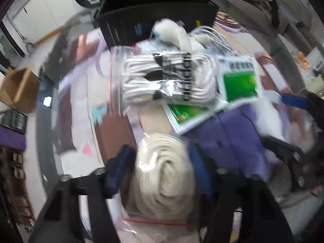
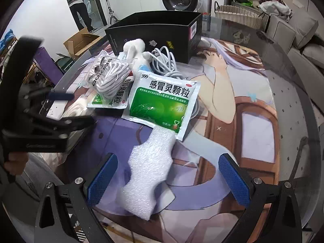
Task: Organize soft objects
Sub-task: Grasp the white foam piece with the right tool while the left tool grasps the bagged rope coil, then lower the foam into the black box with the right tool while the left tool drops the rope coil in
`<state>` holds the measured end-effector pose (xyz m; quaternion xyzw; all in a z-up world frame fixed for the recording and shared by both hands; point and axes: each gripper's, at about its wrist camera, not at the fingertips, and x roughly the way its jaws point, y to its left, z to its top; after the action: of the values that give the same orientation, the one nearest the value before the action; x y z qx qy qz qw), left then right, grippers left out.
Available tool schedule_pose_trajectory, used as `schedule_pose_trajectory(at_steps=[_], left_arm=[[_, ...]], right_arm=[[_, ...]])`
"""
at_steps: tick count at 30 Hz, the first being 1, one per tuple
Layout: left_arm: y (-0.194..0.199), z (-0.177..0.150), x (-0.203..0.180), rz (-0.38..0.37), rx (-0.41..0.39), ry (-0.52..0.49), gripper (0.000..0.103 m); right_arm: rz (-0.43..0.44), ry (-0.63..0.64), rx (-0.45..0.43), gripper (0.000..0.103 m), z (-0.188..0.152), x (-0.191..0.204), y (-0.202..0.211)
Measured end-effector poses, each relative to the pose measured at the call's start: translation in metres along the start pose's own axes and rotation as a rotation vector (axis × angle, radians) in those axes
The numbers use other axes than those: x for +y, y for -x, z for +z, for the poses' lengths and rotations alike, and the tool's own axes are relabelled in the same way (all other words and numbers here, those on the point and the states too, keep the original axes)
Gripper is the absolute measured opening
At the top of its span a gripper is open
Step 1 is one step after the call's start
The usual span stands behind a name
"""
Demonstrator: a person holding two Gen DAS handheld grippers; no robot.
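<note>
- Cream rope coil [image 1: 164, 180] in a clear zip bag sits right between the blue pads of the left gripper [image 1: 162, 172]; the picture is blurred, so I cannot tell whether the pads press on it or only flank it.
- Foam strip [image 2: 149, 174], white and wavy, lies on the tabletop [image 2: 253, 93] between the fingers of the right gripper [image 2: 168, 178], whose jaws stand wide apart and released, touching nothing.
- Just ahead of the foam, a green medicine sachet [image 2: 162, 101] lies flat, with a second sachet [image 2: 113, 101] to its left, partly under other things.
- On that second sachet rests a bagged bundle of white laces [image 2: 109, 75], beyond the left gripper's tips and a little to the right in its own view.
- Farther on, a white plush toy [image 2: 135, 48] and a loose grey cable [image 2: 166, 64] lie tangled together.
- Farthest from both grippers stands the open black box [image 2: 154, 34], which I judge to be the likely container; from here nothing shows inside it.
- Judged so, the sorting has barely begun: every soft item seen is outside the box, with at most the rope coil in hand.
</note>
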<state>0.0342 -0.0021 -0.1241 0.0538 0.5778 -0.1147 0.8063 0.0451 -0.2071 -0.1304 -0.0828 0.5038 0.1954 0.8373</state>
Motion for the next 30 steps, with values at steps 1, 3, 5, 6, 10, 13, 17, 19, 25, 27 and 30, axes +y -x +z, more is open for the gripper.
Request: schedule_pose_trajectory(at_steps=[1,3,5,6,10,13,17,19,25,27,30], left_arm=[[0.002,-0.003,0.000,0.011,-0.006,-0.011,0.057],[0.008,-0.009,-0.004,0.047,-0.021,-0.049,0.065],[0.013,-0.013,-0.008,0.050,-0.033,-0.078,0.079],[0.016,-0.016,-0.010,0.041,-0.038,-0.090,0.079],[0.007,-0.023,-0.016,0.031,0.019,-0.127,0.079],[0.003,-0.024,-0.012,0.019,0.022,-0.108,0.081],[0.001,-0.023,-0.003,-0.017,0.024,-0.079,0.069],[0.005,-0.023,-0.006,-0.021,0.008,-0.112,0.046],[0.012,-0.020,-0.013,-0.010,-0.037,-0.146,0.032],[0.019,-0.021,-0.012,-0.011,-0.060,-0.139,0.032],[0.035,-0.022,-0.016,-0.006,-0.125,-0.147,0.032]], right_arm=[[0.004,-0.001,0.004,0.102,0.000,0.001,-0.001],[0.007,0.009,0.015,0.102,0.000,0.005,-0.002],[0.009,0.019,0.022,0.102,-0.001,0.010,-0.002],[0.008,0.022,0.025,0.102,-0.001,0.011,-0.001],[0.001,0.040,0.034,0.102,-0.005,0.017,0.001],[-0.004,0.031,0.047,0.100,-0.008,0.015,-0.001],[-0.018,0.031,0.042,0.077,-0.010,0.011,-0.003],[-0.014,0.042,0.034,0.069,-0.011,0.012,-0.002],[0.040,0.037,-0.018,0.039,-0.009,0.011,0.006],[0.051,0.036,-0.044,0.039,-0.006,0.011,0.012],[0.064,0.033,-0.078,0.039,-0.002,0.012,0.021]])
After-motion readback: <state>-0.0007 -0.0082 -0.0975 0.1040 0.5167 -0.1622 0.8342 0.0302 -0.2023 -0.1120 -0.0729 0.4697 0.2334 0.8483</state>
